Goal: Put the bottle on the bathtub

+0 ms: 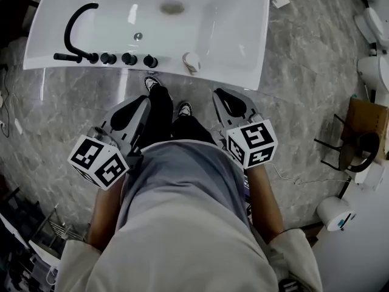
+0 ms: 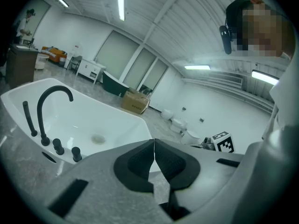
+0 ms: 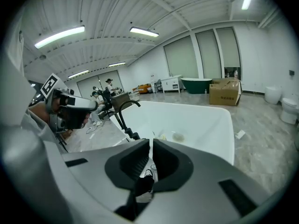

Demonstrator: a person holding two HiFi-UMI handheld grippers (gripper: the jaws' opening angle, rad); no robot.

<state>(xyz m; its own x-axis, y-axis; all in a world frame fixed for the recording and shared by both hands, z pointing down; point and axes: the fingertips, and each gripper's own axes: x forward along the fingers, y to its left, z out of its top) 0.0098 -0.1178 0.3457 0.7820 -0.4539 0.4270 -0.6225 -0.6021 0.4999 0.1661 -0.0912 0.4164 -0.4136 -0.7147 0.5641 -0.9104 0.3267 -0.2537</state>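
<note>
I see the bottle (image 1: 191, 61) sitting on the bathtub (image 1: 234, 73) rim just beside the black knobs (image 1: 129, 58), well ahead of my left tongs (image 1: 142, 103) and right tongs (image 1: 220, 96), both pressed together, empty.

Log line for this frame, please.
left gripper shut, empty | right gripper shut, empty | small white bottle on white bathtub near rim, untouched

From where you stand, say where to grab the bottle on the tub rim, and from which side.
Grip the bottle across its round body, probably from your side with the right claw, opened first: it seems upright on the near rim of the bathtub, with knobs close on its left.
</note>
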